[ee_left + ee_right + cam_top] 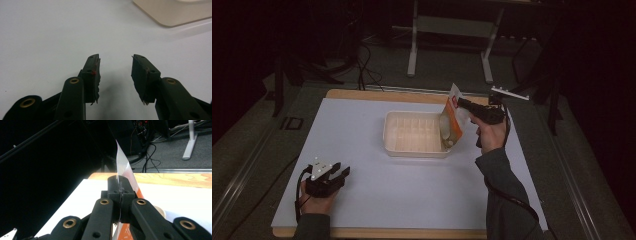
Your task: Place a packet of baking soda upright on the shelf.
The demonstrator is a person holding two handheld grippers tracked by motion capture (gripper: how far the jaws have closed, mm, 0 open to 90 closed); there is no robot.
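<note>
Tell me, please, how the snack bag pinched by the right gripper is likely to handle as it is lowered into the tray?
Held by its top edge in the right gripper, the bag hangs limp, so it is probably floppy. Its bulging lower part suggests loose contents that may shift. It looks light and will likely slump against the wall of the tray rather than stand.

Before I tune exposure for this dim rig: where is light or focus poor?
High view: surroundings nearly black, lit table pale, tray washed out. Left gripper view: tongs sharp, faint shadow beneath. Right gripper view: left half dark, packet bright.
</note>
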